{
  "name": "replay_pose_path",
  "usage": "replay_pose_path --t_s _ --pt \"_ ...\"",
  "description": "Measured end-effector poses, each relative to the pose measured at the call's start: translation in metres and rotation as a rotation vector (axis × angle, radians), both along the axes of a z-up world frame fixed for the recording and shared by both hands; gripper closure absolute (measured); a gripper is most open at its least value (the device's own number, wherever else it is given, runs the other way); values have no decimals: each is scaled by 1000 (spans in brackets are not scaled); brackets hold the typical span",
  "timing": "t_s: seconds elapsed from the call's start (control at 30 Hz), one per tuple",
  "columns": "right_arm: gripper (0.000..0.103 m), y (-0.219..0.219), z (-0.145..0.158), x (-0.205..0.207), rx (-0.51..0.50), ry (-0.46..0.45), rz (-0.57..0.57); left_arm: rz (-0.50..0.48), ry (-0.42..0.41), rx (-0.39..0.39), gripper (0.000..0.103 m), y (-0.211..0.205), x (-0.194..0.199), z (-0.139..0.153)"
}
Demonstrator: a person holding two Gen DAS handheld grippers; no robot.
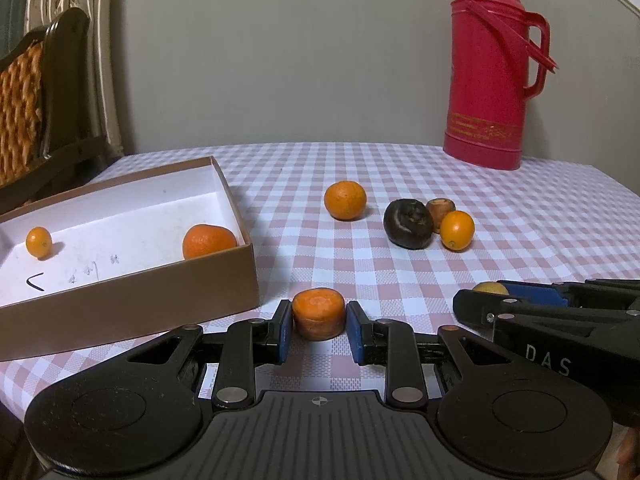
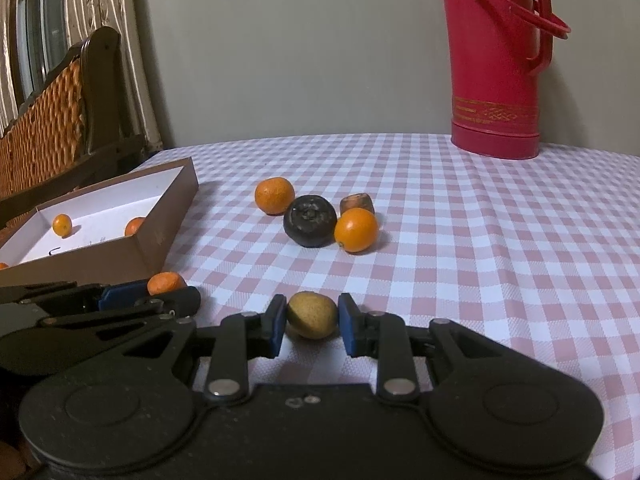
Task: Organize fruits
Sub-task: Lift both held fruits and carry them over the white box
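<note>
In the left wrist view my left gripper (image 1: 319, 320) is shut on an orange carrot chunk (image 1: 318, 313), low over the checked tablecloth beside the brown cardboard box (image 1: 132, 300). Inside the box lie a tangerine (image 1: 208, 241) and a small kumquat (image 1: 38, 242). My right gripper (image 2: 312, 318) is shut on a yellow-green round fruit (image 2: 312, 314). The left gripper (image 2: 120, 298) shows at the left of the right wrist view, still around the carrot chunk (image 2: 166, 282). Further back lie a tangerine (image 2: 274, 195), a dark fruit (image 2: 310, 221), a kumquat (image 2: 356, 229) and a brown carrot stub (image 2: 357, 203).
A tall red thermos (image 1: 490, 68) stands at the back right of the table (image 1: 540, 240). A dark wooden chair with a woven back (image 1: 28, 104) stands to the left behind the box. A plain wall closes off the far side.
</note>
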State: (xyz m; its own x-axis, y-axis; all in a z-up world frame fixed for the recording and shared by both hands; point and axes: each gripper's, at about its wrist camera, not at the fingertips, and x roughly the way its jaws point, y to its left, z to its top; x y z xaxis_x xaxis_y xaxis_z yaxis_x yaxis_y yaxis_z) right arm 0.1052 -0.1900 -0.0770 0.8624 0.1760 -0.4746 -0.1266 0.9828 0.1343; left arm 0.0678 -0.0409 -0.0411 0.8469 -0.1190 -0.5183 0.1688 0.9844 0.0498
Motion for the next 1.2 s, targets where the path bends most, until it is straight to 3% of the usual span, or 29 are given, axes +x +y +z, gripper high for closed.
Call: replay_pose_path --t_s 0.2,0.67,1.2 --pt "84 1 3 -5 -8 -31 -4 -3 -35 -9 74 1 -5 5" --pt "84 12 42 -13 87 -134 82 32 -116 -69 74 39 -25 41" --pt "84 76 63 -1 121 -218 232 227 -171 -98 74 122 -25 53"
